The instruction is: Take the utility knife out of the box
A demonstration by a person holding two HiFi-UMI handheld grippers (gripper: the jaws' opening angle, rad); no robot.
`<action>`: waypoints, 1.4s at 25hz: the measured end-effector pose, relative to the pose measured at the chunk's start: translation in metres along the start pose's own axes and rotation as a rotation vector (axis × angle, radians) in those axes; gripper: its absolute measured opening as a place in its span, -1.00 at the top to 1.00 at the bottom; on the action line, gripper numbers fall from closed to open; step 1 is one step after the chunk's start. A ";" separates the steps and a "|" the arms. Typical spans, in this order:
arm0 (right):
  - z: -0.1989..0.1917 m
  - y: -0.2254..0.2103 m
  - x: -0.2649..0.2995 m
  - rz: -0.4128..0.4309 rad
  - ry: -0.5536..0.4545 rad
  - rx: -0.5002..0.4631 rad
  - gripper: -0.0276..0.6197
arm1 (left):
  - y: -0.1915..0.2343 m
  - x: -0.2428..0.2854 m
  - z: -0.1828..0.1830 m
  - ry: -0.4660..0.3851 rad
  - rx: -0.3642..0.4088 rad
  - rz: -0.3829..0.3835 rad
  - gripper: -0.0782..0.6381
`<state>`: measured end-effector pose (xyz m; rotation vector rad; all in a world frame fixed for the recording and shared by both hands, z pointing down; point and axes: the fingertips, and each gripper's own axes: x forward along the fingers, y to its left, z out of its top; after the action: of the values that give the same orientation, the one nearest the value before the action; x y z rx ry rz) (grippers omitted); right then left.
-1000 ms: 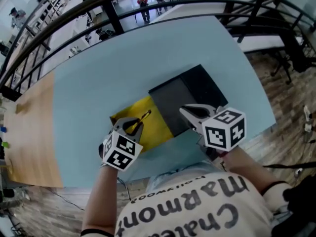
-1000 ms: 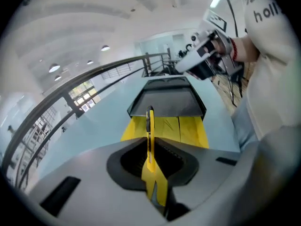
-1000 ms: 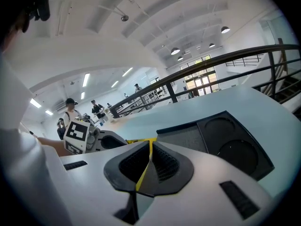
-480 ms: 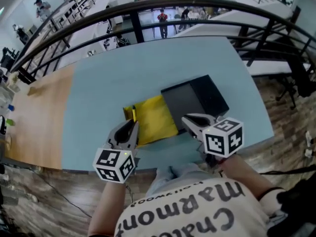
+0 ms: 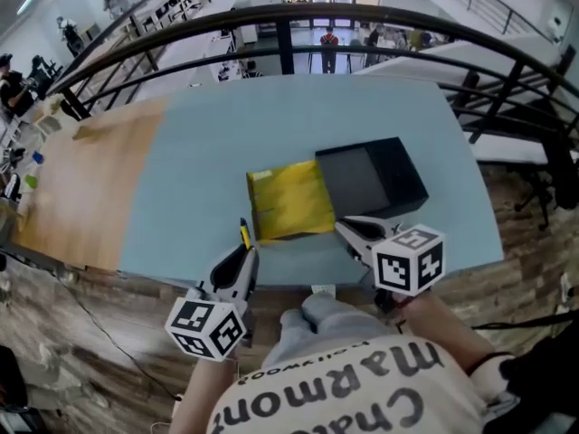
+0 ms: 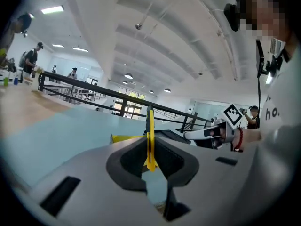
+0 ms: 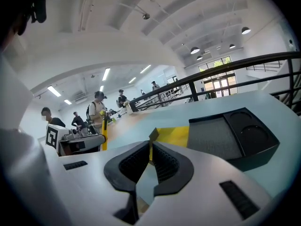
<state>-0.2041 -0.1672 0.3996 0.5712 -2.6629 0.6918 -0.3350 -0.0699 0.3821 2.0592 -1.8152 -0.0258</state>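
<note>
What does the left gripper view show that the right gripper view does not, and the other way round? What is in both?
Only the left gripper view: the right hand-held gripper seen from outside, with its marker cube.
Only the right gripper view: the left hand-held gripper seen from outside, and the black box's open inside with its round recesses.
Both: the yellow utility knife clamped in the left one's jaws, the yellow sheet beside the box, the blue table and the railing.

Head view steeply down; 2 gripper views share box [image 5: 371,181].
</note>
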 end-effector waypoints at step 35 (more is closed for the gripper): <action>-0.054 -0.069 -0.144 0.190 0.127 -0.081 0.79 | -0.190 -0.008 -0.070 -0.094 -0.066 0.254 0.65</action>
<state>-0.0362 -0.1521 0.4127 0.2455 -2.6338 0.6446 -0.1373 -0.0269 0.3879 1.7968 -2.0912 -0.1130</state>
